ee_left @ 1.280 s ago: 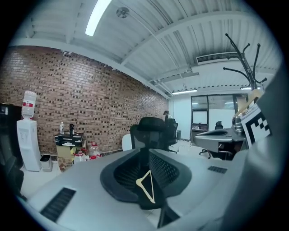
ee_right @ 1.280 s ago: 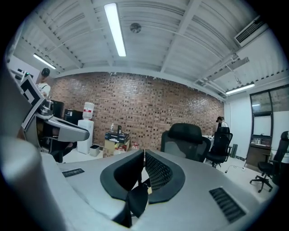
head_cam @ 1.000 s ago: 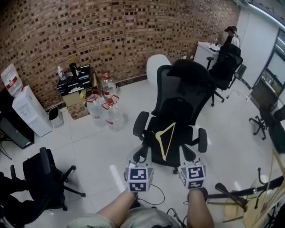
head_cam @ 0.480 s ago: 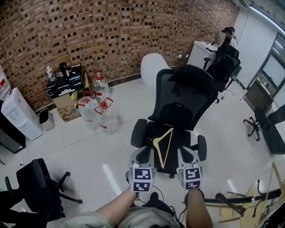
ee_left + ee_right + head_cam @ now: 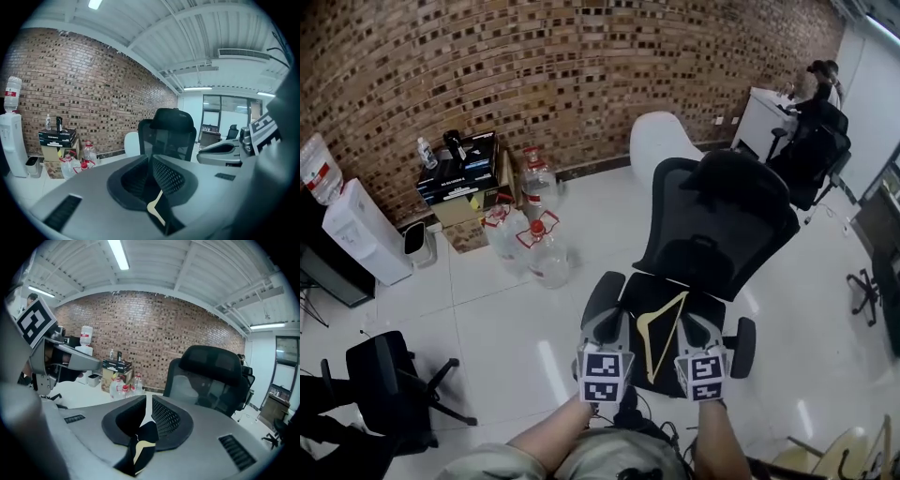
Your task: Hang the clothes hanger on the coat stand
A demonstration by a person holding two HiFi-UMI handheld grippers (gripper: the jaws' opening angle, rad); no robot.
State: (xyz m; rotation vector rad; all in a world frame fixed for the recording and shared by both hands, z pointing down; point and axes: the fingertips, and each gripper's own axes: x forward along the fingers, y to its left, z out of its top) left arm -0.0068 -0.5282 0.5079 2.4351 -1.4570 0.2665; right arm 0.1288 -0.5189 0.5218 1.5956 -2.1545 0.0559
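A pale wooden clothes hanger [image 5: 661, 330] lies flat on the seat of a black office chair [image 5: 717, 220], its hook toward the backrest. My left gripper [image 5: 609, 317] and right gripper [image 5: 694, 321] hover side by side just in front of the seat, one on each side of the hanger, touching nothing. The left gripper view shows the hanger [image 5: 157, 211] through a narrow gap between the jaws. The right gripper's jaws have just opened a little; a slim slit shows between them, and the hanger [image 5: 138, 451] lies below. Only part of a pale wooden stand [image 5: 853, 450] shows at bottom right.
Water jugs [image 5: 542, 253] and stacked boxes [image 5: 461, 173] stand by the brick wall, with a water dispenser [image 5: 356, 230] at the left. A second black chair [image 5: 380, 389] sits at lower left. A person [image 5: 825, 80] is at a desk far right.
Both grippers have moved forward and slightly down toward the chair seat, which now sits closer. The wooden stand has slid almost out of the picture at the lower right.
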